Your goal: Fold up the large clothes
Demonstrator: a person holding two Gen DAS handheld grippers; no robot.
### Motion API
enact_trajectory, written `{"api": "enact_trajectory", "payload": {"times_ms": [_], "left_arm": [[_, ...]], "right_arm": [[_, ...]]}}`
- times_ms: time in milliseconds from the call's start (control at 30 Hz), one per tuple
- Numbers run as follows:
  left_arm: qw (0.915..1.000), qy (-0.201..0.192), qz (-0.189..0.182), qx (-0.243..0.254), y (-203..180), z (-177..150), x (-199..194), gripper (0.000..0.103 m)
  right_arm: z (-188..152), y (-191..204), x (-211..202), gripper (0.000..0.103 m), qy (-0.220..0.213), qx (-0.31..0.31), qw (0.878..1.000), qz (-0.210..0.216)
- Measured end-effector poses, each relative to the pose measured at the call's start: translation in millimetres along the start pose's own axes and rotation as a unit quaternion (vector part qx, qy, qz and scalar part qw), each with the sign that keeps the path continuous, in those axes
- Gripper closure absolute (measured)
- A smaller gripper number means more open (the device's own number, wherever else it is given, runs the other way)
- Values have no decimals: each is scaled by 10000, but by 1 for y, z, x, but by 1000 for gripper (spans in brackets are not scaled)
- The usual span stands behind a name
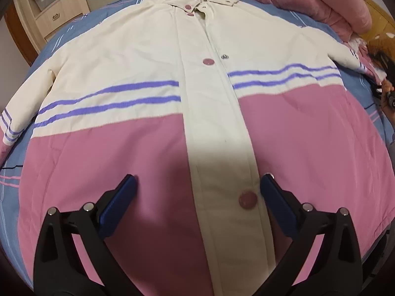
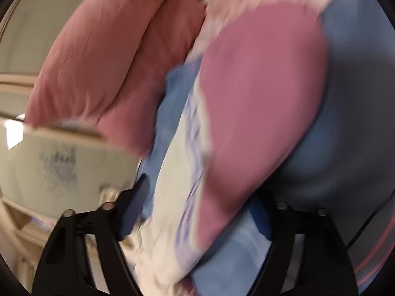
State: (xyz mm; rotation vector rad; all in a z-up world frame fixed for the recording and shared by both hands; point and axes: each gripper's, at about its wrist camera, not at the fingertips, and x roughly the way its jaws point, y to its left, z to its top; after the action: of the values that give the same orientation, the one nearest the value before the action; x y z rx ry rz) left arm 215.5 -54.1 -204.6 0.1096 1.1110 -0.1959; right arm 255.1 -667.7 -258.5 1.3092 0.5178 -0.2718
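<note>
On the blue bedsheet [image 1: 81,27] a hooded coat [image 1: 138,56] lies spread front-up, cream above and pink below, with two purple stripes across the chest and its sleeves stretched out to either side. A cream placket [image 1: 217,133] runs down the middle with pink snap buttons [image 1: 208,61] along it. The hood points toward the far end of the bed, where a pink quilt [image 1: 318,2] is bunched up, and a cream nightstand [image 1: 53,12] stands off the far left corner.

The left gripper [image 1: 197,182] hangs low over the coat's pink hem area, aimed up the length of the garment. Its blue-padded fingers [image 1: 123,197] stand wide apart, straddling the placket and the lowest button [image 1: 247,199], with nothing between them. Its shadow falls on the fabric just ahead.

The right gripper [image 2: 197,209] is tilted hard to one side, and its view is badly smeared by motion blur. It sits out at the coat's right sleeve [image 2: 259,103], whose pink cuff end and cream, purple-striped stretch fill the space between the fingers and run on past them. The fingers are spread apart, but whether the pads touch the sleeve cannot be told through the blur. The pink quilt [image 2: 111,61] bulks just beyond the sleeve, with the cream headboard [image 2: 61,162] off to the left. In the left wrist view, a dark blurred shape at the sleeve's far end is all that shows of this side.
</note>
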Motion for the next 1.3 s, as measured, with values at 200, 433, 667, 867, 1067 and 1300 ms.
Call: {"api": "enact_trajectory", "payload": {"times_ms": [200,433,667,867,1067,1300], "left_arm": [[9999,-119,-83,-51,5,0,-2,2],[9965,-300,-239,-739,44,3,-29,2],[9913,-425,-19,-1244,84,-2,-51,2],[9899,-393,2,-1359,107,12,-59,2],[9854,-83,-544,-1612,133,64,-38,2],[9672,250,-1104,-2275,150,105,14,2]], "right_arm": [[-11,44,-26,94,-151,-544,9971,509],[-157,185,-33,93,1743,-1890,9379,2330],[-369,258,-18,29,3755,-3877,8107,2269],[-374,254,-43,9,3220,-4235,8157,2273],[-335,212,-12,8,3020,-3506,8632,2022],[-300,144,16,8,2875,-2659,9017,1835]]}}
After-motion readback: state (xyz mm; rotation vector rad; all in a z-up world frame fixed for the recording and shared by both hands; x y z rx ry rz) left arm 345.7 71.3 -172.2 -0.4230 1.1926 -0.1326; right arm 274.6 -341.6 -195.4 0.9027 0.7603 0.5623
